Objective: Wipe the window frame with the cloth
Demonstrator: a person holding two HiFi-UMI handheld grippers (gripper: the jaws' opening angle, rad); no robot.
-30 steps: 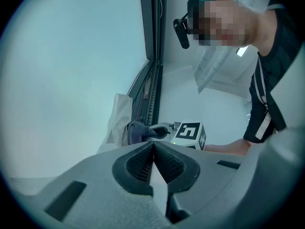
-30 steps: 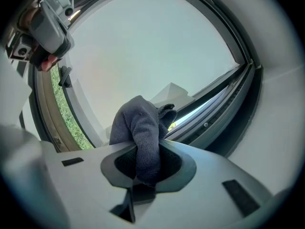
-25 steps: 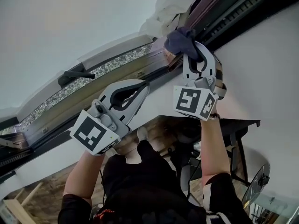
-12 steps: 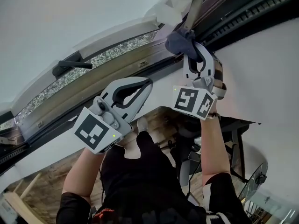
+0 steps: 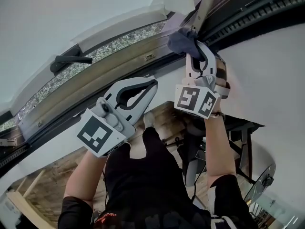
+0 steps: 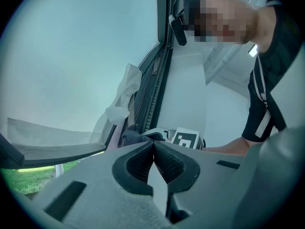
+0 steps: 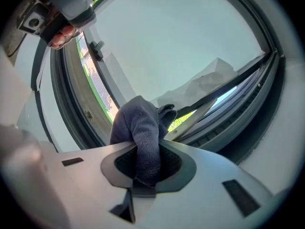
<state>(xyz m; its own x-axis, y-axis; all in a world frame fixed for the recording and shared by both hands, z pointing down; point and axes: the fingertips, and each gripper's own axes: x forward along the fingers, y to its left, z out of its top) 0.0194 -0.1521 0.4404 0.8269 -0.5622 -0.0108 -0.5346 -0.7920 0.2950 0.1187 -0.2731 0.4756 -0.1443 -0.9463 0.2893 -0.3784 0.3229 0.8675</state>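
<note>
The window frame bears a black handle and crumpled white sheeting at its corner; the cloth presses against it there.

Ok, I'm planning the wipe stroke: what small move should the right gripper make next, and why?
Probably slide the right gripper along the frame toward the handle, cloth pressed on. Its jaws are shut on the cloth, which seems to touch the frame near its corner; the long run toward the handle lies beside it.
</note>
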